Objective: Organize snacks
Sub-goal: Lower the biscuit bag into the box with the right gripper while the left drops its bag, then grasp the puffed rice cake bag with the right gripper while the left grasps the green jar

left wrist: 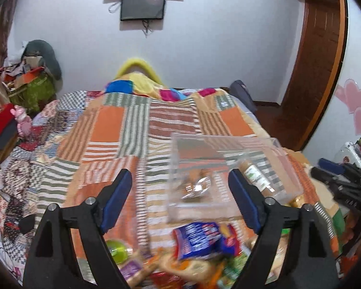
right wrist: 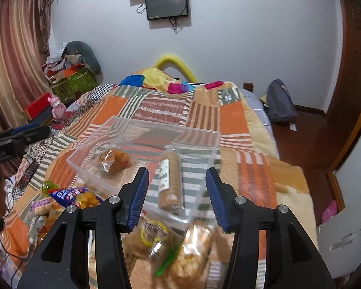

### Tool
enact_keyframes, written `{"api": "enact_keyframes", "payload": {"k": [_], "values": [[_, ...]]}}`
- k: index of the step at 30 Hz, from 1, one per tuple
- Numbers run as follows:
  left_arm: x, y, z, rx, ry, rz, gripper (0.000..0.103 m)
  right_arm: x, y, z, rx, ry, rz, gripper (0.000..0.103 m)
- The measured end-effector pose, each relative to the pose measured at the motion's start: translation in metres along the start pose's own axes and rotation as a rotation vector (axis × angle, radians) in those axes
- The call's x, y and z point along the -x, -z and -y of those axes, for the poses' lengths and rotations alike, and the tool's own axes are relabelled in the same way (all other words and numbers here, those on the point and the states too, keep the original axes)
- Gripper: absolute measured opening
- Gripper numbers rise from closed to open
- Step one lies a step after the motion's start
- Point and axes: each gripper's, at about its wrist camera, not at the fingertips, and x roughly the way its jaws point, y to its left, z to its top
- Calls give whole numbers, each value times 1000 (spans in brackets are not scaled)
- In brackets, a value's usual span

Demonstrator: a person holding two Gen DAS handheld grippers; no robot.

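Where bin (right wrist: 93,144) sits: biscuit roll (right wrist: 170,180) inside.

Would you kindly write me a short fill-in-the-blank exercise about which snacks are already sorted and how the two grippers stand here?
1. The clear plastic bin on the patchwork quilt holds ____ snacks.
2. The long brown roll of biscuits lies ____ the bin.
3. The blue and red snack bag lies ____ the bin.
4. The left gripper and the right gripper both hold ____.

Missing words: two; inside; outside; nothing
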Motion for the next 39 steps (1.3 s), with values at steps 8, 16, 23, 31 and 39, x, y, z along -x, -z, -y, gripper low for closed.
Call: {"api": "enact_keyframes", "payload": {"k": [8, 16, 23, 31, 39], "values": [[0, 42, -54, 8, -102, -78, 86, 8, 25, 9, -22, 46, -31, 54], [-33, 88, -97, 63, -154, -189, 86, -10, 54, 20, -60, 54, -125, 54], [-59, 113, -111, 74, -138, -256, 63, -33, 65, 18, -71, 58, -179, 54], [-80, 126, -106, 76, -89, -303, 46, -41, 73, 17, -74, 57, -194, 45], [-72, 127, -98, 42, -127, -279, 45, -32, 75, 16, -80, 48, -178, 31]]}}
